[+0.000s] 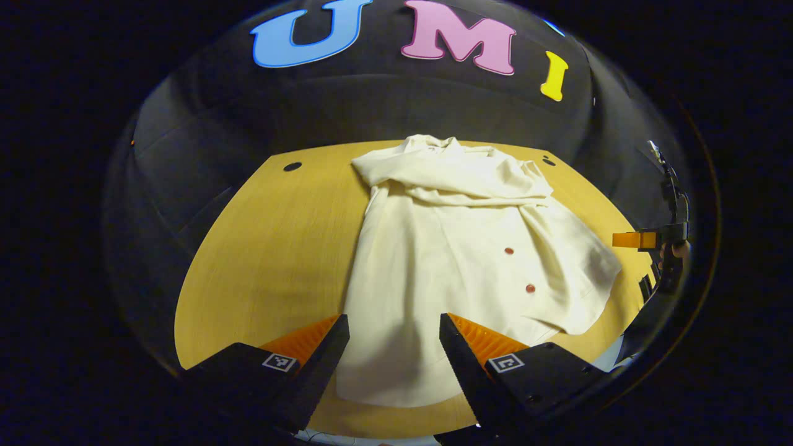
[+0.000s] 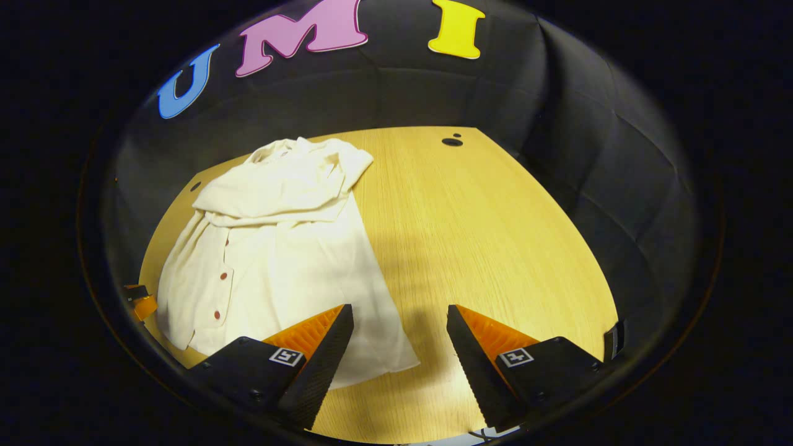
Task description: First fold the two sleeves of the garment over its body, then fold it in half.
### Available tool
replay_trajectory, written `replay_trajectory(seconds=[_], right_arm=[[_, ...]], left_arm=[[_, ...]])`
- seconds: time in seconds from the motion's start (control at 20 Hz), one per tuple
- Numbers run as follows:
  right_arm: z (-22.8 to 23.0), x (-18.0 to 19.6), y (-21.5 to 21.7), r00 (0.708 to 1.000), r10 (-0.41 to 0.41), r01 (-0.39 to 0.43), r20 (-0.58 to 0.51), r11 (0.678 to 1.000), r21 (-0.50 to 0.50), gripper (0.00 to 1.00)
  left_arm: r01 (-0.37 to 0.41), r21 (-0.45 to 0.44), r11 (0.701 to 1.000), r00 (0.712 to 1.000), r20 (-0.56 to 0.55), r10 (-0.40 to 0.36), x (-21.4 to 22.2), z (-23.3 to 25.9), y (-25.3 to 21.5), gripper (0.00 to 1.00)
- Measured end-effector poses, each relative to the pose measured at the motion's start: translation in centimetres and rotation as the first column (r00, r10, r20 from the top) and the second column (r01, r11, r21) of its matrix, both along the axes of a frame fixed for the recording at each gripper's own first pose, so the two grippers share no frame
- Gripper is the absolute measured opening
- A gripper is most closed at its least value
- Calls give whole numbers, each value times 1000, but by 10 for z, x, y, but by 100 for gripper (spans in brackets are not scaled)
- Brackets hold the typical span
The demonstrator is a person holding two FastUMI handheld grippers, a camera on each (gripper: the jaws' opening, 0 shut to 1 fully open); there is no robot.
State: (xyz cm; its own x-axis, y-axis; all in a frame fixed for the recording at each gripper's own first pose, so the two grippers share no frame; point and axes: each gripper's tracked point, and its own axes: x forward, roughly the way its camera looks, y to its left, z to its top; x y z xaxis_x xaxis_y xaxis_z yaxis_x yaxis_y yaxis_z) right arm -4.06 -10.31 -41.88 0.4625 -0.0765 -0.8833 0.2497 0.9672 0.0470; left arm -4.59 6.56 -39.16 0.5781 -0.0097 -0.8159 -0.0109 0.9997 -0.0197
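Observation:
A cream button-up garment [image 1: 458, 248] lies flat on the wooden table [image 1: 272, 248], collar at the far side and hem toward me. Its sleeves [image 1: 458, 179] lie bunched across the upper body. My left gripper [image 1: 394, 347] hovers open over the near hem, nothing between its fingers. In the right gripper view the garment [image 2: 272, 248] spreads to the left, sleeves [image 2: 279, 186] crossed near the collar. My right gripper [image 2: 399, 337] is open above the garment's near right hem corner and bare table [image 2: 483, 235]. The right gripper [image 1: 644, 240], held by a hand, shows at the right edge of the left gripper view.
Small dark holes [image 1: 292, 166] [image 2: 451, 142] mark the table's far corners. Black cloth walls close in the table on the far side and both flanks. Broad bare wood lies right of the garment in the right gripper view. The left gripper [image 2: 139, 303] peeks in at that view's left edge.

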Motion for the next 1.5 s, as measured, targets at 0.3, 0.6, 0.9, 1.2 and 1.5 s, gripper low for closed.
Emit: replay_trajectory(seconds=[0.3, 0.6, 0.9, 1.2, 1.5], right_arm=[[-27, -29, 16, 998, 1, 1, -69, 1000, 23, 95], [-28, -24, 43, 997, 59, -55, -51, 996, 65, 36], [-19, -19, 54, 987, 139, -136, -77, 989, 49, 5], [52, 61, 76, 984, 148, -156, 98, 985, 72, 5], [117, 192, 93, 942, 86, -123, 324, 988, 96, 5]], left_arm=[[-50, -11, 999, 993, -109, 49, -37, -38, 7, 97], [31, -61, 998, 991, -129, -38, -29, -38, -22, 51], [-9, -214, 977, 991, -131, -20, -7, -18, -48, 7], [53, -247, 967, 999, 2, -55, 68, 66, -48, 6], [134, -255, 958, 979, 185, -88, 181, 128, -56, 6]])
